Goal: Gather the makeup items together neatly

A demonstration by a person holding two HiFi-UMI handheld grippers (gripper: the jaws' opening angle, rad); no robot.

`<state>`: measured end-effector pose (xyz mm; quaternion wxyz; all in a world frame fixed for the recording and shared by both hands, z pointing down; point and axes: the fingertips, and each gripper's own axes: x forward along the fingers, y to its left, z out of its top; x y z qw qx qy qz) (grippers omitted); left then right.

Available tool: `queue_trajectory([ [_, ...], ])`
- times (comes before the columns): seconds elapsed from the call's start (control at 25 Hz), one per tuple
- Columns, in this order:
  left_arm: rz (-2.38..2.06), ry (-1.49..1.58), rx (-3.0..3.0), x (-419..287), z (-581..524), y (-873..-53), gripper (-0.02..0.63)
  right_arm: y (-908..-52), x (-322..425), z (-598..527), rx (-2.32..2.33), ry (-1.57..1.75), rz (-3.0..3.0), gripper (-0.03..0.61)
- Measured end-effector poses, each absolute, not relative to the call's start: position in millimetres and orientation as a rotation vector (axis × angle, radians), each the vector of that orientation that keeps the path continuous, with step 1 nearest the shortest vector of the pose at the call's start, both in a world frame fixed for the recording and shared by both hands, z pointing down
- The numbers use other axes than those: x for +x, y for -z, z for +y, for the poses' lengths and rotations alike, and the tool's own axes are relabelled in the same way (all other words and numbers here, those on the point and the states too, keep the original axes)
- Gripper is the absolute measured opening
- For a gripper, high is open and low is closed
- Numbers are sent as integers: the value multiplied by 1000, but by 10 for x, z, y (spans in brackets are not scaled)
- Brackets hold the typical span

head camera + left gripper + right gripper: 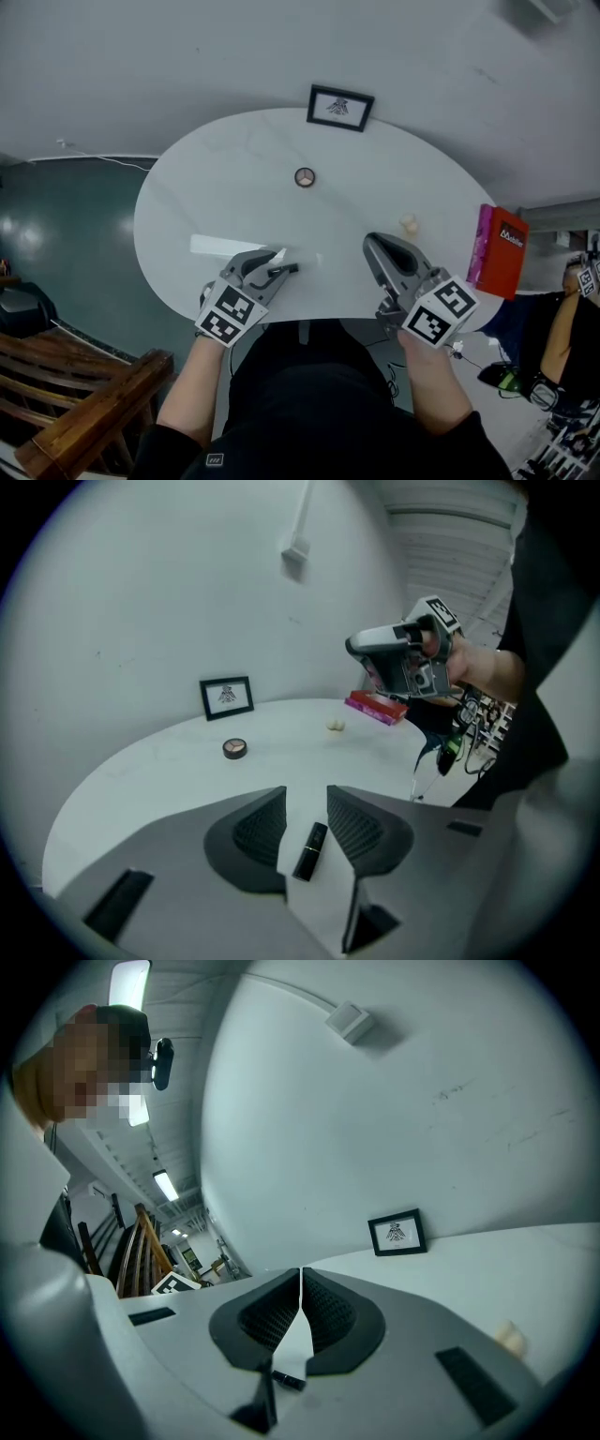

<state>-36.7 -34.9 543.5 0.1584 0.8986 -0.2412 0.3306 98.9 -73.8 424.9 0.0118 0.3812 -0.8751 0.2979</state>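
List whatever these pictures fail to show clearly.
Cream lump: too small in every view to name.
Framed picture: its drawing too small to make out.
Lipstick: head view, partly hidden by the left tool.
Pale strip on the table: head view, paper or glare, cannot tell.

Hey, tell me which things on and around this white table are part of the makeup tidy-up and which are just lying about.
Part of the job: black lipstick, inside the open left claw; round compact, in the middle; small cream lump, perhaps a sponge.
Just lying about: framed picture at the far edge; red box at the right edge; wooden chair off to the left.
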Motion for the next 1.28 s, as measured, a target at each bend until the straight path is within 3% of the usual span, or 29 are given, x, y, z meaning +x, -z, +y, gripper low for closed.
queue_trajectory([
  [0.24,-551,-1195,2561,-332,-222,-5909,162,-4253,998,-746,1184,-949,-2724,35],
  [0.52,-481,-1277,2537,-269,-116,-6185,187,-4156,1030,-736,1203,-944,-2728,35],
  [0.92,-452,-1395,2516,-267,-59,-6459,123,-3982,1052,-753,1236,-918,-2760,35],
  [1.28,-422,-1449,2492,-321,-60,-6562,104,-3890,1024,-748,1244,-897,-2765,35],
])
